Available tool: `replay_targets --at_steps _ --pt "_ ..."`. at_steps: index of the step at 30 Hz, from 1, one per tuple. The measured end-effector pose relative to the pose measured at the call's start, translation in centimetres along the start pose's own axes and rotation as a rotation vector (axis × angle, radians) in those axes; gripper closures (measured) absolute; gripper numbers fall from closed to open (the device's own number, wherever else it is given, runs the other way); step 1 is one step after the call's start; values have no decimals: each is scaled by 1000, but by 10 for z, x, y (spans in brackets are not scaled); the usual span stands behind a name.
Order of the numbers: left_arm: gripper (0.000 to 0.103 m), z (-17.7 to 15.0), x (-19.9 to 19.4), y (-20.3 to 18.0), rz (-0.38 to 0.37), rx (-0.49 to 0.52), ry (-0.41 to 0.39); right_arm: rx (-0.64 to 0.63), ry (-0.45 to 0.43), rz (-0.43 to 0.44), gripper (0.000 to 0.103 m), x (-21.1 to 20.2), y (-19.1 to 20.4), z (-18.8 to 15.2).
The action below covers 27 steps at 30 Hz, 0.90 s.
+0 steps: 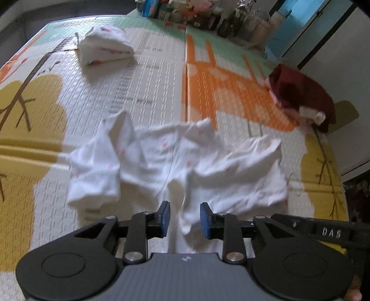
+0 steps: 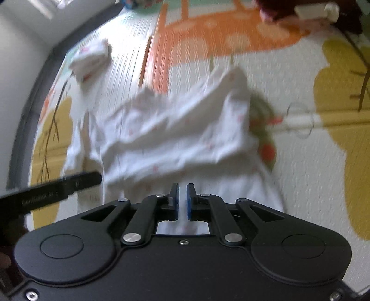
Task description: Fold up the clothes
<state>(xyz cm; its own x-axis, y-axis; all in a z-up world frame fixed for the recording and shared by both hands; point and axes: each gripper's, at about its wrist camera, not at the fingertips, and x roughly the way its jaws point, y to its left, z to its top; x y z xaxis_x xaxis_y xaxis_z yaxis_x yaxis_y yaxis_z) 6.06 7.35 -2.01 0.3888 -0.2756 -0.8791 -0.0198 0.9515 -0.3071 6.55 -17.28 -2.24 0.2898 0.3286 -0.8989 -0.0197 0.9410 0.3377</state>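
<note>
Lying crumpled white garment (image 1: 175, 162), play mat (image 1: 150, 76)

Home, prob. living rm/kids' area: foam play mat (image 1: 161, 76) w/ cartoon trees + orange animal on floor, baby clothes (image 1: 175, 162) on it, cluttered jars, boxes (image 1: 208, 14) along far wall.

Motion blur smears the white garment (image 2: 175, 129) in the right wrist view, so its pink print cannot be read and its folds run together. Its near hem is hidden behind the right tongs (image 2: 182, 201). The dark red garment (image 2: 307, 9) is cut off by the top edge there. In the left wrist view, the clutter of bottles (image 1: 208, 16) beyond the play mat (image 1: 150, 76) is too blurred to identify.
</note>
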Motion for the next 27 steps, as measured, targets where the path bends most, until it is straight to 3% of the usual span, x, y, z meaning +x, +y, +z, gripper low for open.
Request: replay_targets --at_steps 8,20,24,27 --pt "65 17 21 -2 -5 -25 39 59 -63 -11 95 -6 -11 36" --pt "62 28 38 -2 2 -65 72 107 -69 -59 90 14 -22 64" --pt "66 31 39 -5 7 -57 64 118 -66 -66 90 20 -24 69" --pt "75 33 41 -6 11 -48 71 130 -63 -68 90 26 -26 73"
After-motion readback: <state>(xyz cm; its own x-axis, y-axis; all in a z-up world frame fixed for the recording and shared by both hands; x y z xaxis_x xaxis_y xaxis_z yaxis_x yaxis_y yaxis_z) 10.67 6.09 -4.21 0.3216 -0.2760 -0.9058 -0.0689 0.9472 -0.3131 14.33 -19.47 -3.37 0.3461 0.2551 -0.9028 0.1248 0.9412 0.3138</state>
